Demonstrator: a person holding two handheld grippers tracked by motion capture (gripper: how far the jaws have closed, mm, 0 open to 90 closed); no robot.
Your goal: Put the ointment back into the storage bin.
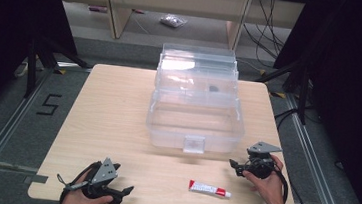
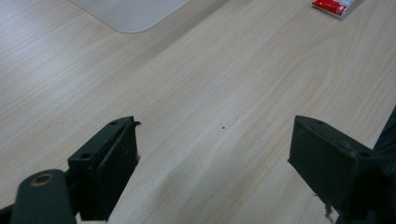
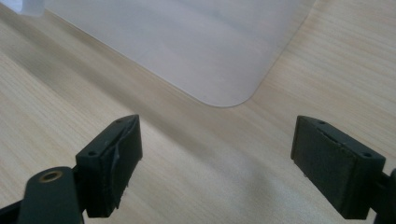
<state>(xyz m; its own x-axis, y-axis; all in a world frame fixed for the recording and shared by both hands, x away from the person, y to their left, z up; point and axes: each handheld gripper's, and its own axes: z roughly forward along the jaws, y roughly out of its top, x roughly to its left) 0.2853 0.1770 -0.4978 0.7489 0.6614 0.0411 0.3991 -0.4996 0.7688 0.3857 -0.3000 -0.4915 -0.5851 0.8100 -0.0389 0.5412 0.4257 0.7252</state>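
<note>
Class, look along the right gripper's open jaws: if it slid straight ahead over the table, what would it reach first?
Most likely the clear plastic box: the right gripper points at its rounded near corner, with bare table between. Depth is unclear, so this is a judgement.

The clear plastic box [image 1: 195,118] stands open mid-tabletop [image 1: 112,115] and blocks the middle. To its left and right, bare wood leaves open lanes. Before its front wall runs a free strip, broken by a red-and-white tube [image 1: 209,189] lying just right of centre, well apart from the box.
</note>
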